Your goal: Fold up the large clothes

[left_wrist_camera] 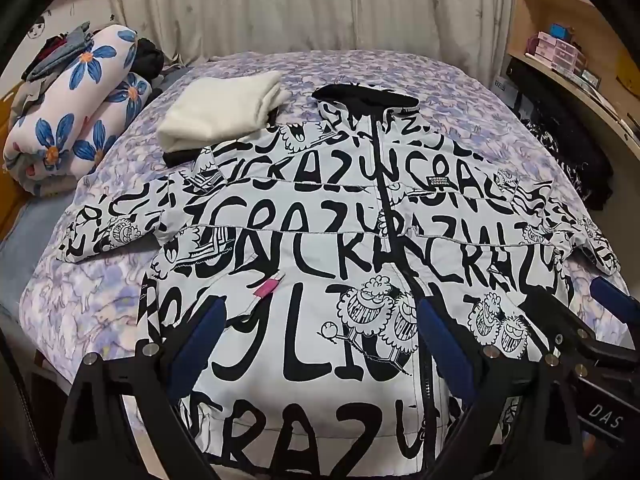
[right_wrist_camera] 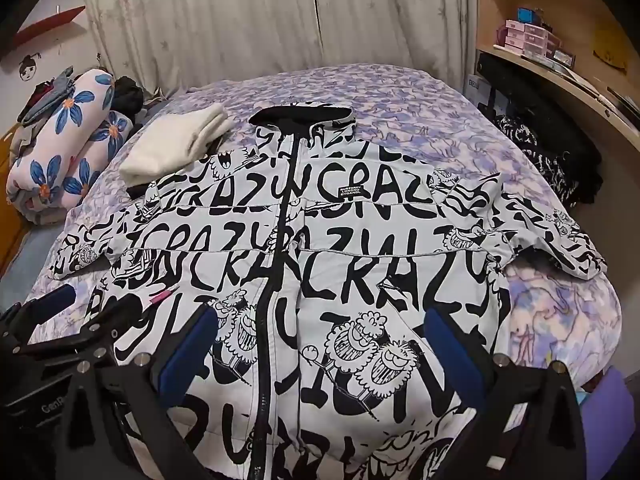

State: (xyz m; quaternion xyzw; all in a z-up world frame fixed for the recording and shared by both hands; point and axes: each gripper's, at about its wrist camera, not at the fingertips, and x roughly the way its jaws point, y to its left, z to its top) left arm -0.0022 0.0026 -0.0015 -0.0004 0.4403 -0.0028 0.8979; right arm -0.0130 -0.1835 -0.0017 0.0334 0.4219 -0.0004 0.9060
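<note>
1. Left wrist view: the left tongs [left_wrist_camera: 318,334] tilt downward over the lower front of the printed jacket [left_wrist_camera: 320,208]. The jaws stand wide apart, blue pads on either side of the cloth, gripping nothing.
2. The jacket lies flat and zipped on the bed [left_wrist_camera: 88,300], black collar [left_wrist_camera: 364,96] toward the curtain [left_wrist_camera: 280,8] and both sleeves spread outward.
3. The left sleeve [left_wrist_camera: 116,228] ends near the bed's left edge, with bare floral bedspread below it. A folded white garment [left_wrist_camera: 224,110] lies just beside the jacket's left shoulder, and a rolled flowered quilt [left_wrist_camera: 76,120] sits farther left.
4. The right tongs [left_wrist_camera: 576,316] show at the right border, over the hem.
5. Right wrist view: the right tongs [right_wrist_camera: 320,344] also slope down over the jacket's lower front, right of the zipper [right_wrist_camera: 276,264]. Their jaws are fully spread and hold nothing.
6. The right sleeve [right_wrist_camera: 556,240] reaches close to the bed's right edge; open bedspread lies below it. A wooden shelf [right_wrist_camera: 560,76] stands beyond that edge.
7. The left tongs appear at the left border [right_wrist_camera: 60,320].
</note>
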